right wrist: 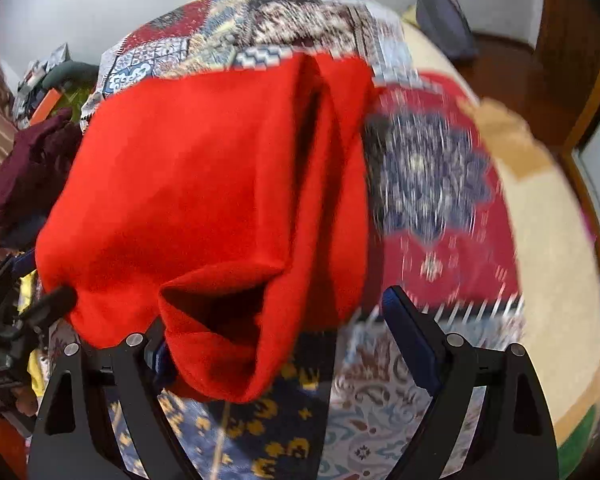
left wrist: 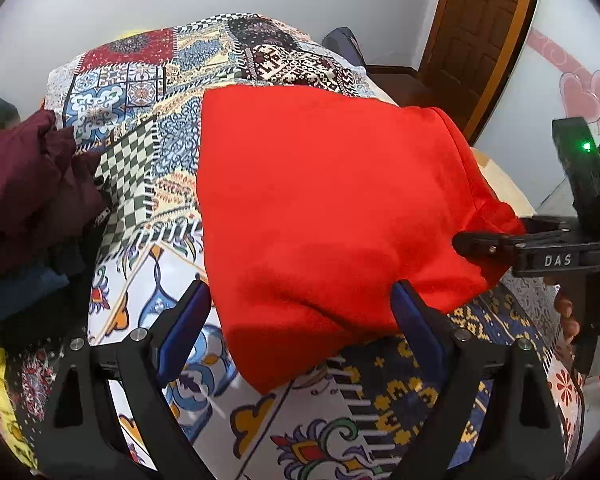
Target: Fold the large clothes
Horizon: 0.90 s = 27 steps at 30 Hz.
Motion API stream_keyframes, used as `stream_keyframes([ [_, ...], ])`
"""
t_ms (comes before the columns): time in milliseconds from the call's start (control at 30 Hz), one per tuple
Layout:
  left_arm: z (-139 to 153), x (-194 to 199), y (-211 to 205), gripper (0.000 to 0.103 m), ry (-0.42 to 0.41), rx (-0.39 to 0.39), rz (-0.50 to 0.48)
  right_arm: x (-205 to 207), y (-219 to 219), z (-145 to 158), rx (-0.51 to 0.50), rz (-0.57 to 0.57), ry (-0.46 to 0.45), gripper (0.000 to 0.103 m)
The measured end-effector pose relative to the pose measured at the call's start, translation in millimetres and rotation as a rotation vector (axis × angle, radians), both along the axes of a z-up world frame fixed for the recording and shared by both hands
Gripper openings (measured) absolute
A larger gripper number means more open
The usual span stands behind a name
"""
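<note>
A red garment [left wrist: 324, 200] lies folded on the patterned bedspread [left wrist: 140, 92]. My left gripper [left wrist: 300, 312] is open, its blue-padded fingers either side of the garment's near edge, which rises between them. My right gripper [left wrist: 466, 242] shows at the right of the left wrist view, at the garment's right edge. In the right wrist view the garment [right wrist: 204, 184] hangs in folds over the open right gripper [right wrist: 276, 340], draped on its left finger [right wrist: 160, 354]. The left gripper's finger [right wrist: 56, 300] shows at the left edge.
A maroon garment [left wrist: 28, 184] is heaped at the left of the bed, with dark blue and yellow clothes below it. A wooden door [left wrist: 476, 40] stands at the back right. A cream mattress edge [right wrist: 548, 280] borders the bedspread on the right.
</note>
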<state>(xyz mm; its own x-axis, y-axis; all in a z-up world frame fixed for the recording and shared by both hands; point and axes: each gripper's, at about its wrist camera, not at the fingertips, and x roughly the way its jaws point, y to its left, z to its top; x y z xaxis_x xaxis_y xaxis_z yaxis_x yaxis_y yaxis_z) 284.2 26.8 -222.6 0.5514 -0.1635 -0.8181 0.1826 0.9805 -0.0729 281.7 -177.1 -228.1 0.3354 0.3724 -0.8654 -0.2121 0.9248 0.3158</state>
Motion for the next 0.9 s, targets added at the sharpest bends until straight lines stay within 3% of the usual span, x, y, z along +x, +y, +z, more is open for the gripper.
stream_keyframes([
  [67,1,-5,1,0.091,0.002,-0.008,-0.001,-3,-13,-6,0.077,-0.037,0.061,0.091],
  [167,4,-10,4,0.091,0.01,-0.02,-0.001,-9,-22,-3,0.094,-0.052,0.067,0.091],
  [400,35,-19,12,0.091,-0.091,0.091,0.031,-22,-31,25,-0.008,-0.015,-0.041,0.091],
  [567,55,-1,31,0.091,-0.128,0.065,0.077,-15,-32,52,-0.007,0.0,-0.145,0.091],
  [733,53,33,51,0.091,-0.065,-0.044,0.101,12,-30,58,0.081,-0.028,-0.16,0.091],
  [900,23,65,68,0.091,0.088,-0.255,0.132,44,-31,25,0.194,-0.072,-0.021,0.091],
])
